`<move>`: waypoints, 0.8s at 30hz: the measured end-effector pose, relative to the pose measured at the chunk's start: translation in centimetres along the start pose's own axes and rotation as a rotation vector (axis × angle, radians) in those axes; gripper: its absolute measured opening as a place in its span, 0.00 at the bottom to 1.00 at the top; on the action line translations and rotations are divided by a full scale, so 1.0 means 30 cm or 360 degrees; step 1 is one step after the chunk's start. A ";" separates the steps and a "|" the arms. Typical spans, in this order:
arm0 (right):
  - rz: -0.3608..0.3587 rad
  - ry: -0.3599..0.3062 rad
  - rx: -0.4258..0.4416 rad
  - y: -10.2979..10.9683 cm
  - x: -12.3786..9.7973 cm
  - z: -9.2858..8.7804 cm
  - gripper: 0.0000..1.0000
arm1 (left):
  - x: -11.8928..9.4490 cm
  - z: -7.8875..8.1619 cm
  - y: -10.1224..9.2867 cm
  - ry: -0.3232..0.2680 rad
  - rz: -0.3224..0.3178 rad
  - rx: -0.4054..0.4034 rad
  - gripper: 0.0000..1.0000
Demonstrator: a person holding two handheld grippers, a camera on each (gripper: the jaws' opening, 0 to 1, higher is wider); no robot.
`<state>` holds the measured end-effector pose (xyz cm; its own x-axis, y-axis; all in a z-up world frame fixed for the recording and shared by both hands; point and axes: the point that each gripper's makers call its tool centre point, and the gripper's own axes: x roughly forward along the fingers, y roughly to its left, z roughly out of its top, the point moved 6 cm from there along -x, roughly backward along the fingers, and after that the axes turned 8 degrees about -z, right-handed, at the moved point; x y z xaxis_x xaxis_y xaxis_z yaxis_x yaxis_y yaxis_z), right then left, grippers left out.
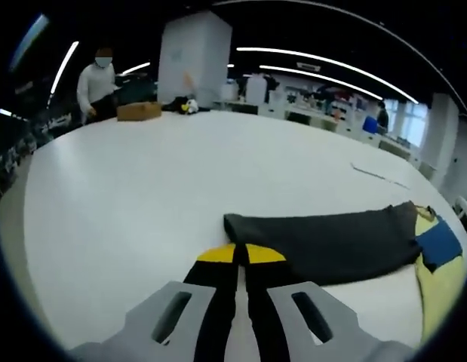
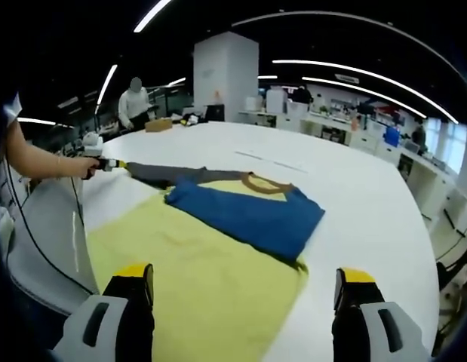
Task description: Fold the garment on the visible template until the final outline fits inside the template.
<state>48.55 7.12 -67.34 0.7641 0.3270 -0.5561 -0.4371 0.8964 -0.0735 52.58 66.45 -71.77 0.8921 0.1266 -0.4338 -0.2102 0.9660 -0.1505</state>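
Folding is under way, by my judgement at the sleeve stage: the garment [image 2: 241, 215] lies on the white surface [image 2: 369, 196] with its yellow body spread flat, a blue panel across it and a dark grey sleeve [image 1: 324, 245] stretched outward. The left tool [image 1: 241, 260] has its jaws pressed together just short of the sleeve's end; whether cloth is pinched cannot be told. The right tool [image 2: 244, 290] stands wide apart over the garment's near edge, holding nothing. Next, the sleeve likely needs carrying across the garment. The right gripper view alone gives the whole garment and a hand [image 2: 86, 166] at the sleeve; beyond the garment, a person [image 1: 96, 83] stands by a cardboard box [image 1: 139, 111].
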 end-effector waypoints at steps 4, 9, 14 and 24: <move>0.0000 0.0012 0.0005 0.004 -0.006 -0.006 0.99 | 0.011 0.001 -0.010 0.0022 0.0001 0.0032 0.00; -0.0001 0.0015 0.0030 0.005 -0.010 -0.009 0.99 | 0.000 -0.013 -0.006 0.0046 0.0019 0.0024 0.00; 0.0003 0.0011 0.0051 0.004 -0.024 -0.009 0.99 | -0.015 -0.007 -0.013 0.0030 0.0007 0.0020 0.00; 0.0002 0.0004 0.0053 0.000 -0.039 -0.013 0.99 | -0.049 0.040 -0.066 -0.0028 -0.0027 -0.0013 0.00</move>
<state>47.47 6.64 -66.99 0.7621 0.3276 -0.5585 -0.4224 0.9053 -0.0453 52.17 64.61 -69.75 0.9024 0.1140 -0.4156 -0.1980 0.9662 -0.1649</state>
